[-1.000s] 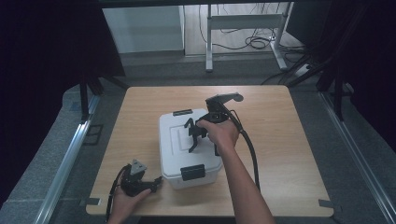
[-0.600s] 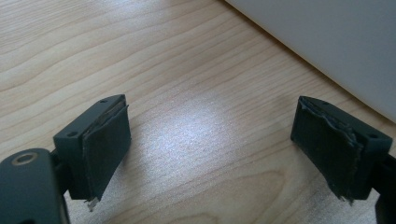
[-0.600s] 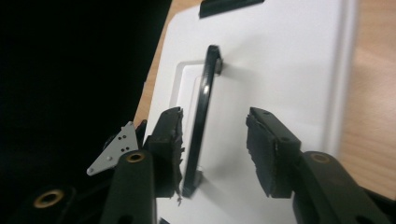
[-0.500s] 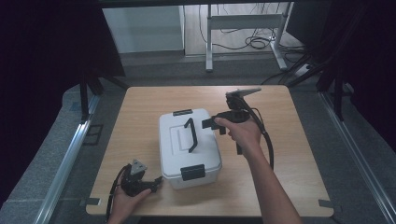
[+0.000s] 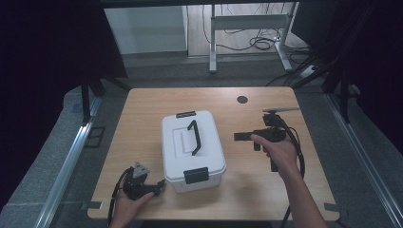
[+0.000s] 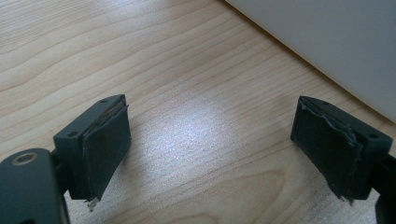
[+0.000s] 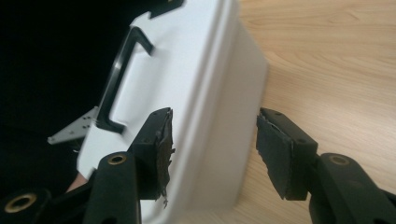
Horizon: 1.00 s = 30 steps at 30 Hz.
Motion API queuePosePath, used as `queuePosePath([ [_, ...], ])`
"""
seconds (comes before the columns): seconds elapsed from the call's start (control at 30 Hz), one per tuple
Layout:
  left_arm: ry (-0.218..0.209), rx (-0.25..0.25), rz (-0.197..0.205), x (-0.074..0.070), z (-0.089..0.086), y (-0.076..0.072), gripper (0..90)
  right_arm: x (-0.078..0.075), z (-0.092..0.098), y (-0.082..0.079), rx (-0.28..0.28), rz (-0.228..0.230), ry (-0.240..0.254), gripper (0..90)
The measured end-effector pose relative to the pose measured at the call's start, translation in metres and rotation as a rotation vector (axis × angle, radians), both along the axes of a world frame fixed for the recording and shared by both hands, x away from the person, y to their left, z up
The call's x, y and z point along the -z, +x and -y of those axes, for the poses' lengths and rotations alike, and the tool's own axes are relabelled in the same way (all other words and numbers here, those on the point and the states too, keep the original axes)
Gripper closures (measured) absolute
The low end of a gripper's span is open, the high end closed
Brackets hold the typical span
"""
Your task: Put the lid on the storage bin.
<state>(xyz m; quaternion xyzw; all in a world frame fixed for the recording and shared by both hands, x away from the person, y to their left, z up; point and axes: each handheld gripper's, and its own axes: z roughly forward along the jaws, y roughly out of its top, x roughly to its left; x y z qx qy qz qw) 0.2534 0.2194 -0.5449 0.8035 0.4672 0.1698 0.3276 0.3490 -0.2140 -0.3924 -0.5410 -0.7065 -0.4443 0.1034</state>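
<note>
The white lidded box (image 5: 192,149) stands near the middle of the wooden table (image 5: 142,104), its long axis running from the person's side toward the far edge. A black carry handle (image 5: 195,137) lies flat along that same axis on the lid, with a black latch at the near end (image 5: 196,175) and another at the far end (image 5: 186,114).

The right gripper (image 5: 240,137) is held level to the right of the box, apart from it, jaws pointing at its right long wall. Its jaws have just been opening and now stand spread with nothing between the pads. In the right gripper view the box wall (image 7: 224,154) fills the gap ahead of the jaws — the handle (image 7: 119,79) lies beyond, on the lid.

The left gripper (image 5: 159,185) rests low at the near left corner of the box, just beside it. Its jaws are spread wide over bare wood, and the box wall (image 6: 336,42) crosses the upper right of the left gripper view.

The left gripper is judged nearer the near latch; the right gripper is judged nearer the handle.

Around the table are grey carpet, dark curtains and a metal frame (image 5: 247,28) with loose cables.
</note>
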Motion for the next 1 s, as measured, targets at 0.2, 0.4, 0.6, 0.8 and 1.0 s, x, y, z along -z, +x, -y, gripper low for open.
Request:
queuePosePath([
  [0.2, -0.002, -0.001, 0.000, 0.000, 0.000, 0.000, 11.8, 0.022, 0.022, -0.012, 0.025, -0.004, -0.003, 44.7],
  [0.4, -0.002, -0.001, -0.001, 0.000, 0.000, 0.000, 11.8, 0.044, 0.036, -0.024, 0.024, 0.003, 0.015, 42.8],
  [0.6, -0.001, 0.000, -0.001, 0.000, 0.000, 0.000, 11.8, 0.063, 0.045, -0.031, 0.012, -0.016, 0.022, 42.5],
  [0.8, -0.001, 0.000, -0.001, 0.000, 0.000, 0.000, 11.8, 0.060, 0.049, -0.033, 0.011, 0.001, 0.021, 42.6],
  [1.0, -0.002, 0.000, -0.002, 0.000, 0.000, 0.000, 11.8, 0.067, 0.052, -0.030, -0.007, 0.003, 0.019, 40.9],
])
